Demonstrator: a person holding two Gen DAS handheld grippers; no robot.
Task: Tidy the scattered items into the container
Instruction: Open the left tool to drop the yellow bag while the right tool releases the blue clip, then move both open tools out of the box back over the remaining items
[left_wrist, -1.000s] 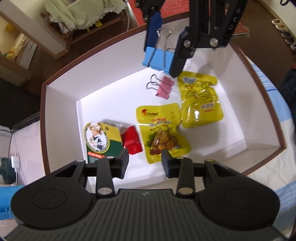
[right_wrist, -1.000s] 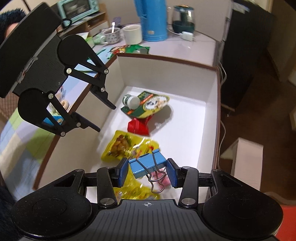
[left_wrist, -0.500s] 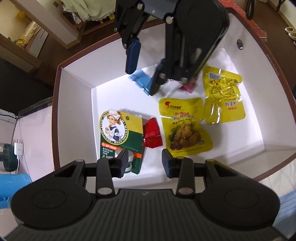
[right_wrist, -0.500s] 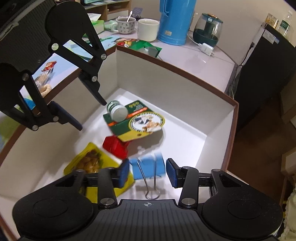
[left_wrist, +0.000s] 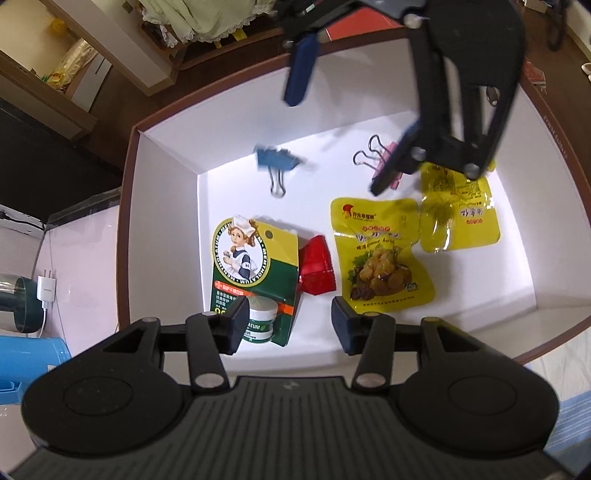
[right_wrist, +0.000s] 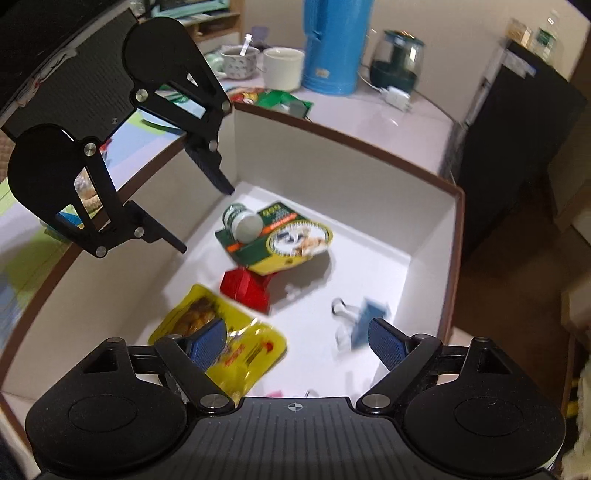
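Blue clip (left_wrist: 277, 159): light, stiff, blurred; lies near container (left_wrist: 129, 206) far wall.
Hold: best taken by body.
Right tongs (right_wrist: 295, 338): wide open, empty.
Left tongs (left_wrist: 286, 325): open, empty.

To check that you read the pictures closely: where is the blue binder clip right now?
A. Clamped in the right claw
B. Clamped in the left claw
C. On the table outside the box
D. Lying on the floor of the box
D: the blue binder clip lies on the white floor of the box, while the right claw stands open and empty above it.
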